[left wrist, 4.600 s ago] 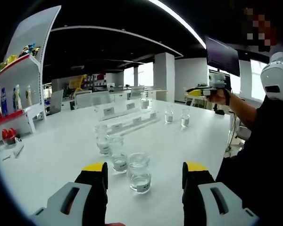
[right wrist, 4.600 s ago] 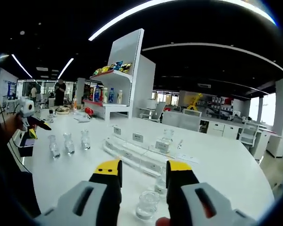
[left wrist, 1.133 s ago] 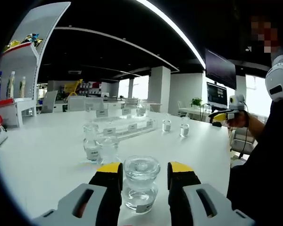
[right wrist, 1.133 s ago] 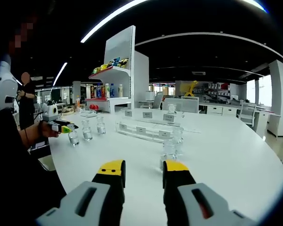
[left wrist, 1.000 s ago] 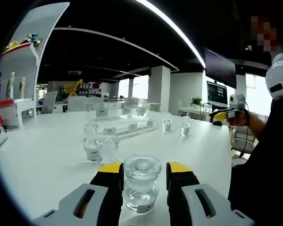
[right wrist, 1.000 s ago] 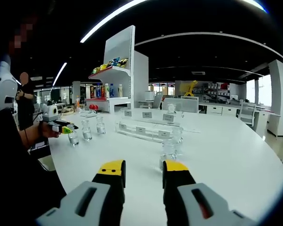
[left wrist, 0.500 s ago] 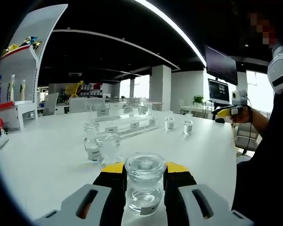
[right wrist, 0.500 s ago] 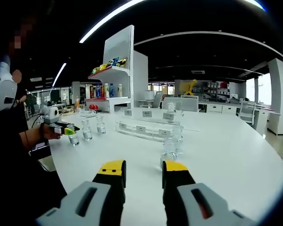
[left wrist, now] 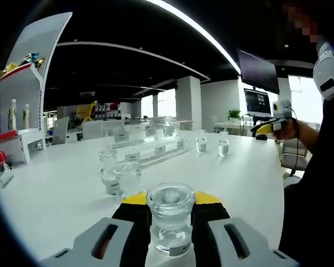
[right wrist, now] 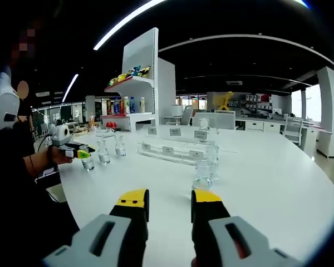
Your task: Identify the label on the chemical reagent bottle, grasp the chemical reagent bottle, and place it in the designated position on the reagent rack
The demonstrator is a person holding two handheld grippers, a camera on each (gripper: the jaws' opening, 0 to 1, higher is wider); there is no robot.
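The reagent bottle (left wrist: 170,218) now sits clamped between the jaws of your left gripper (left wrist: 171,204), where a second ago the yellow-tipped jaws stood apart on either side of it; they have closed onto its body, and the tabletop (left wrist: 55,194) appears to have dropped slightly under it, so you have probably begun the lift, though the base is hidden and contact cannot be ruled out. That puts the grasp step done, with transport to the rack next. The bottle is clear glass, squat and round, with a broad disc-shaped glass stopper, clear liquid low inside and a small pale label near its base, too small to read here. Smooth glass in hard jaws may slip, so keep it upright. Just beyond it stand two similar bottles (left wrist: 118,177) close together on the glossy white tabletop. Farther on lies the reagent rack (left wrist: 150,150), a long transparent stepped stand with small white label cards along its front and one bottle on its upper tier. Two more bottles (left wrist: 211,146) stand to its right. Your right gripper (right wrist: 164,204) hovers over the tabletop with its jaws parted around nothing, as before.
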